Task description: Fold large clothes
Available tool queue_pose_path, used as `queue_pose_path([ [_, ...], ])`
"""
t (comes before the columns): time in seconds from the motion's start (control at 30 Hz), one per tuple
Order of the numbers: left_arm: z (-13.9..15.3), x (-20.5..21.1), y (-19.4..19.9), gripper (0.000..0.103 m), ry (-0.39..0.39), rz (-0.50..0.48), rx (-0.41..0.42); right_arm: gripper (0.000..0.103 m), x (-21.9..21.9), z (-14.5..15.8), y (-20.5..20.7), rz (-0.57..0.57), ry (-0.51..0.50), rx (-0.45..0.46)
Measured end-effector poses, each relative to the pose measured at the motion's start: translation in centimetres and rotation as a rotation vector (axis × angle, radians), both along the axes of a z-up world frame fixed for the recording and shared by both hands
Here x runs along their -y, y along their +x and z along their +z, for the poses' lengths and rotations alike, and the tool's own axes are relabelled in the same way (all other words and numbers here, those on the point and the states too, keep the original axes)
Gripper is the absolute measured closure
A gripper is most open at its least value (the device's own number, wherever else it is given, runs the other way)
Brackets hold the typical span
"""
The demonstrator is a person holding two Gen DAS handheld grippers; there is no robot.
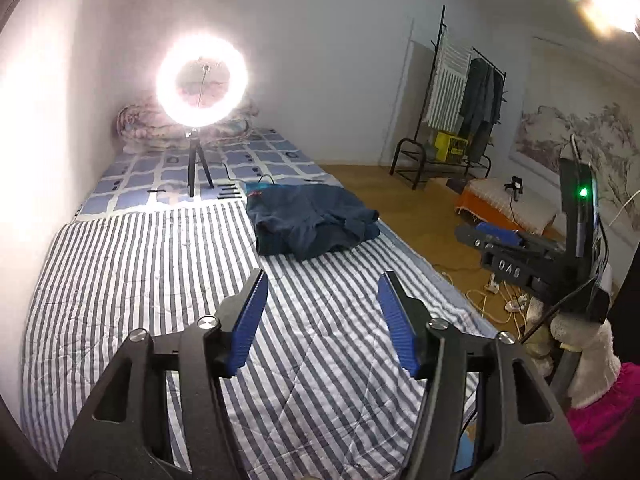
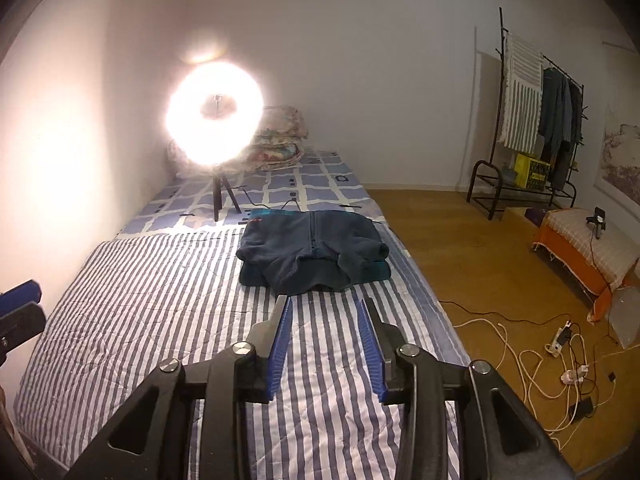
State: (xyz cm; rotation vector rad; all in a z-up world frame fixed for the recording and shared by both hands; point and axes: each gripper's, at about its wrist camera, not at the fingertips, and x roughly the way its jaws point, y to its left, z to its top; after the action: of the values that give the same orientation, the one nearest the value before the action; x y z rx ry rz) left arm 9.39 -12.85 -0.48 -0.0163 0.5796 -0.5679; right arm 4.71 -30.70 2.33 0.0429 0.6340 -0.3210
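A dark blue zip jacket lies folded in a compact bundle on the striped blanket, near the bed's right edge; it also shows in the right wrist view. My left gripper is open and empty, held above the blanket well short of the jacket. My right gripper is open and empty, its tips just short of the jacket's near hem. The right gripper's body shows at the right in the left wrist view. The left gripper's tip shows at the left edge in the right wrist view.
A lit ring light on a tripod stands on the checked sheet behind the jacket, with pillows beyond. A clothes rack, an orange low bench and loose cables are on the wooden floor to the right.
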Motion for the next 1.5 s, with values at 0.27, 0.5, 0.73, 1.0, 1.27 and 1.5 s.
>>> queue_pose_path([
  [0.27, -0.5, -0.8, 0.1, 0.025, 0.016, 0.033, 0.016, 0.033, 1.0, -0.9, -0.5, -0.053, -0.015, 0.015],
  [0.5, -1.0, -0.7, 0.1, 0.010, 0.041, 0.068, 0.022, 0.015, 0.6, -1.0, -0.3, -0.043, -0.032, 0.028],
  [0.73, -1.0, -0.2, -0.4, 0.004, 0.063, 0.075, 0.050, 0.001, 0.0, -1.1, -0.3, -0.038, -0.043, 0.038],
  [1.0, -0.9, 0.2, -0.8, 0.003, 0.087, 0.082, 0.081, 0.000, 0.1, -1.1, -0.5, -0.045, -0.038, 0.050],
  [1.27, -0.7, 0.3, -1.1, 0.003, 0.088, 0.083, 0.100, 0.000, -0.2, -1.2, -0.6, -0.041, -0.037, 0.057],
  [1.5, -0.5, 0.3, -1.2, 0.002, 0.087, 0.086, 0.113, 0.000, -0.3, -1.4, -0.6, -0.039, -0.038, 0.053],
])
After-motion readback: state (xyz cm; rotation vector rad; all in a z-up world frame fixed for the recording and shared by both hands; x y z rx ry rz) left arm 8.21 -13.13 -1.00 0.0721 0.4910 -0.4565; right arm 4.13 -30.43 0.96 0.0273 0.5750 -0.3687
